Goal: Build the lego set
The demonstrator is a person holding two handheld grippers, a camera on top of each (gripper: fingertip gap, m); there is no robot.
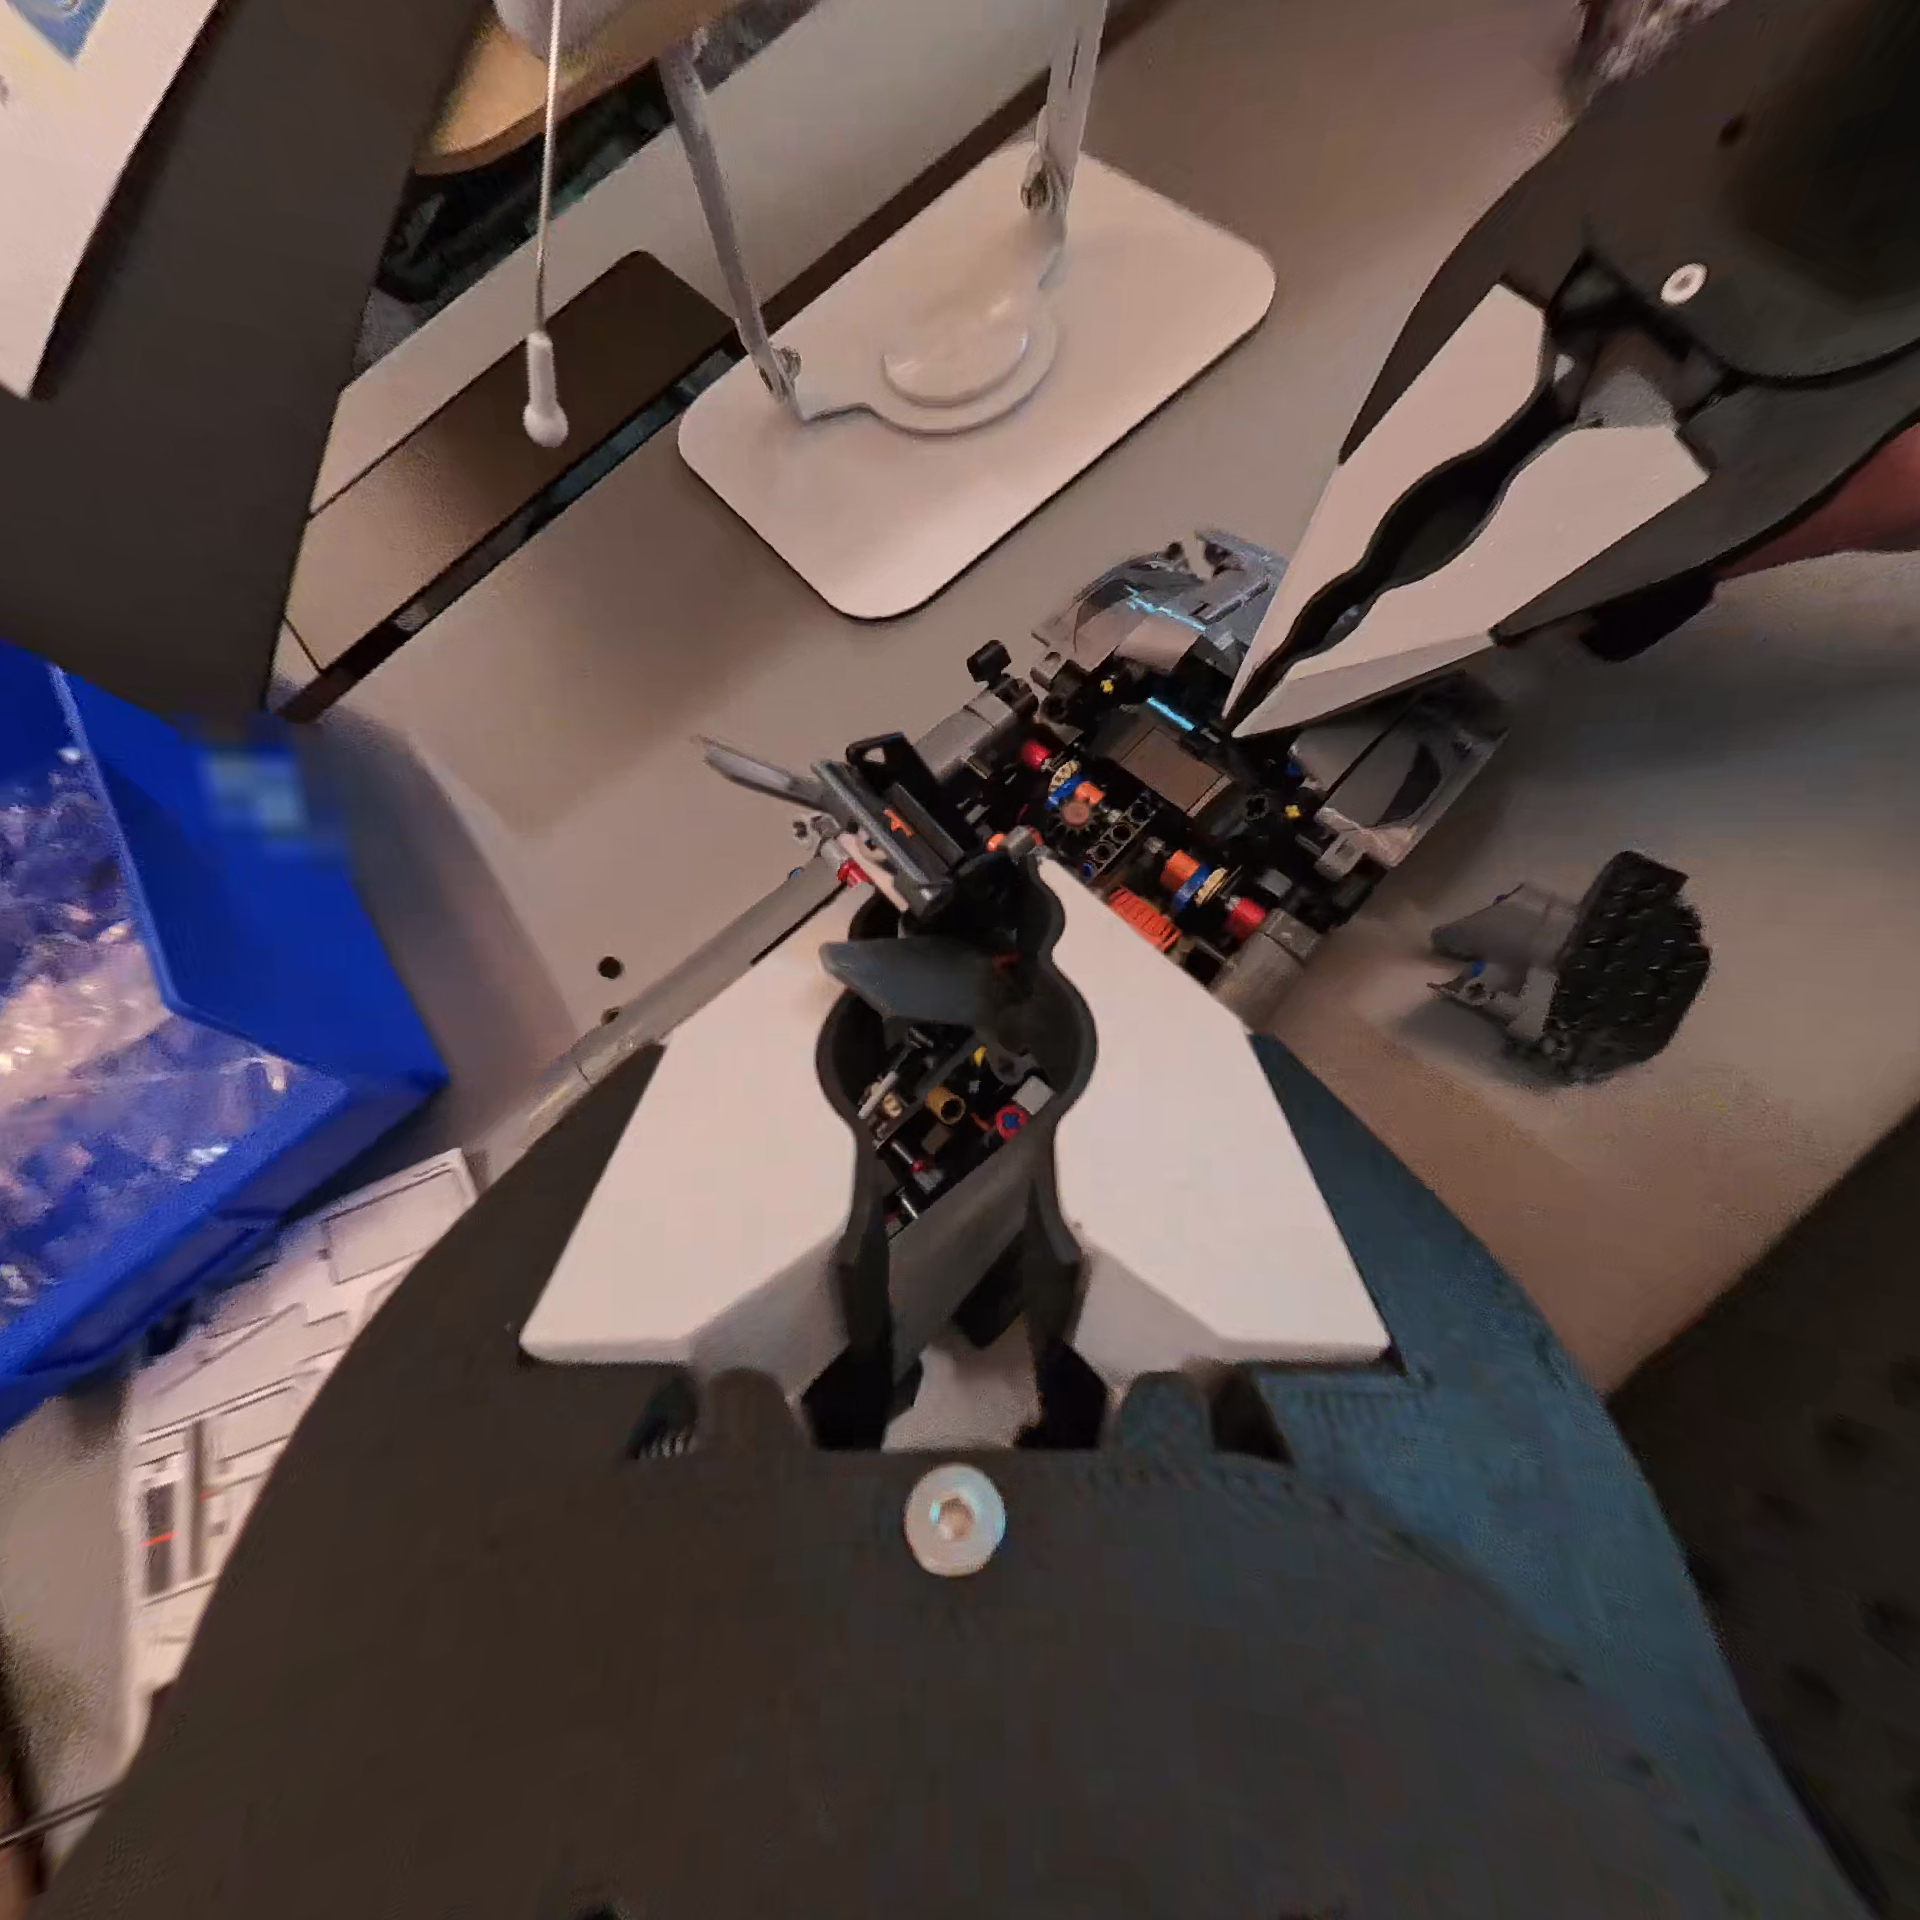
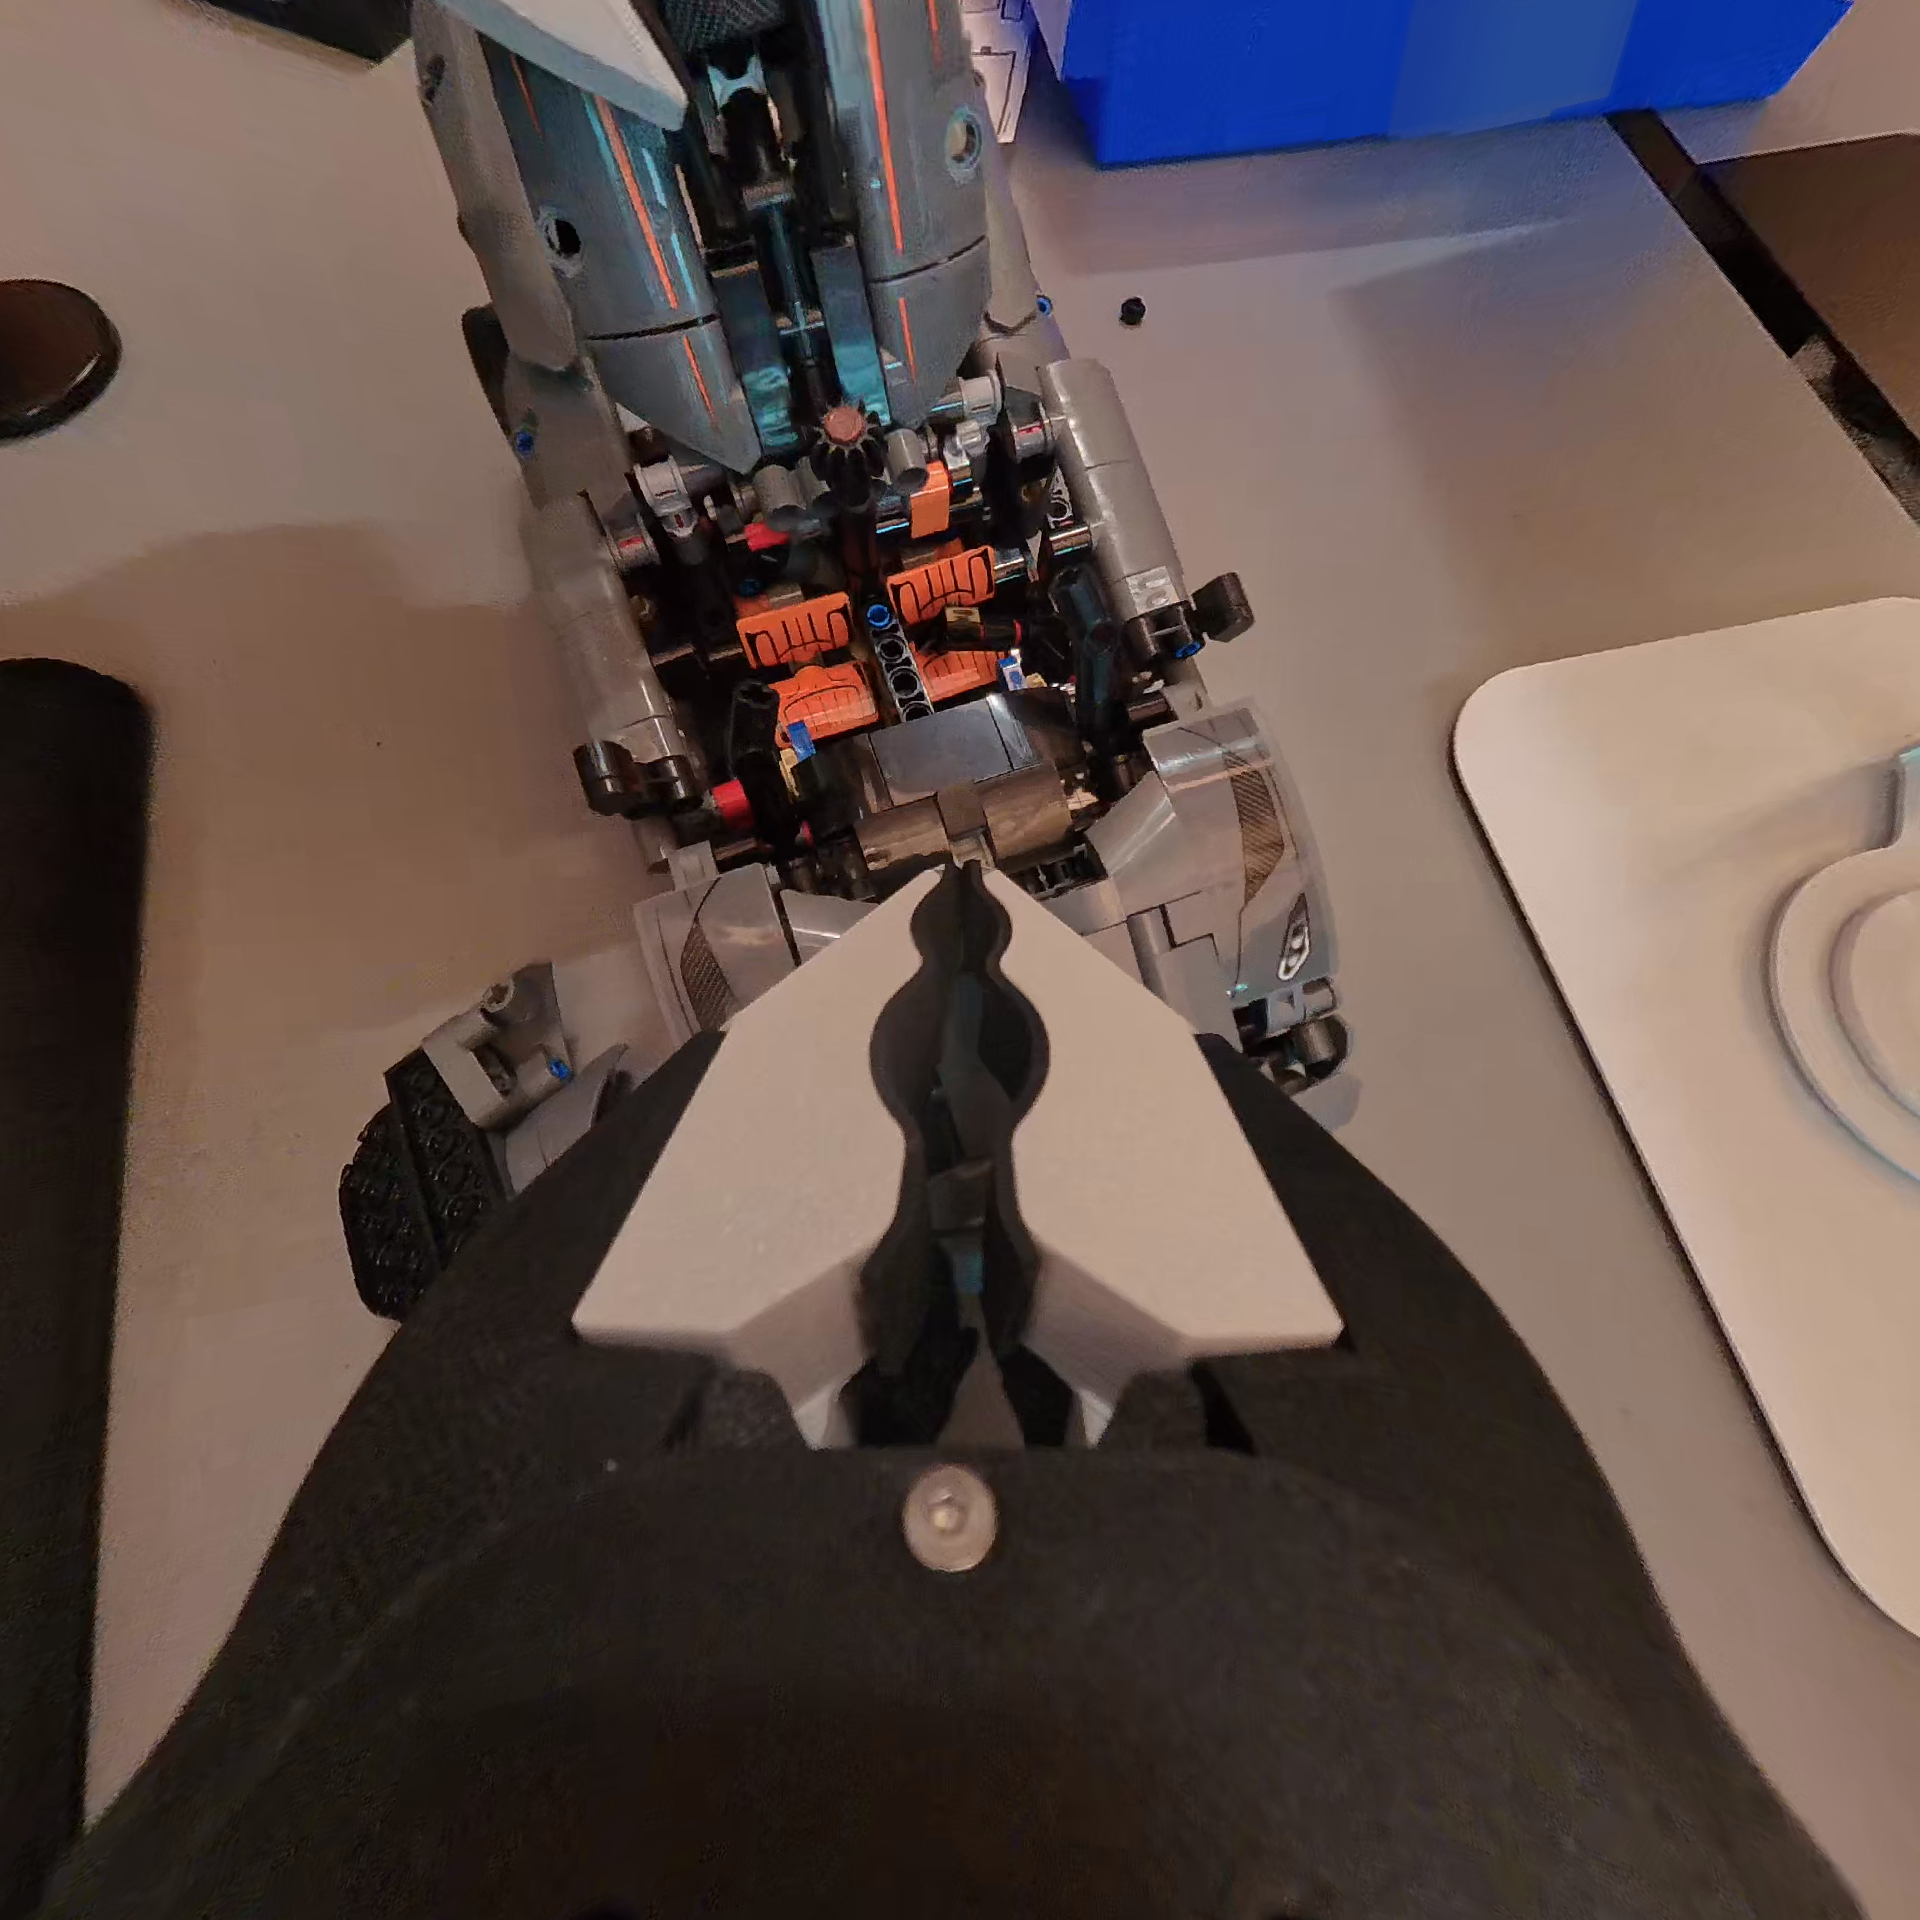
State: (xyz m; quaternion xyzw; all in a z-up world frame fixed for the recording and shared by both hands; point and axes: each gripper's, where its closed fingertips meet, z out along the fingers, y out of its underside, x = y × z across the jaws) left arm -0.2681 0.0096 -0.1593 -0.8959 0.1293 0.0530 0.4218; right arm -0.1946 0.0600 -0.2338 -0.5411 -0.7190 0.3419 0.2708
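A grey, black and orange lego car (image 2: 914, 665) lies on the grey table, its cockpit open. In the left wrist view the car (image 1: 1143, 821) runs away from my left gripper (image 1: 956, 914), which is shut on its rear end, with dark rear parts between the pads. One left fingertip (image 2: 582, 52) shows at the top of the right wrist view. My right gripper (image 2: 961, 878) is shut, its tips pinching a small grey part on the car's dark front section. It also shows in the left wrist view (image 1: 1242, 717).
A loose black-and-grey wheel-arch piece (image 2: 457, 1143) lies beside the car's front. A blue bin (image 1: 156, 987) of bagged parts and an instruction booklet (image 1: 260, 1403) are at the left. A white monitor stand base (image 1: 977, 416) stands behind. A small black pin (image 2: 1132, 310) lies loose. Across from one pair of fingers to the other is roughly 12 cm.
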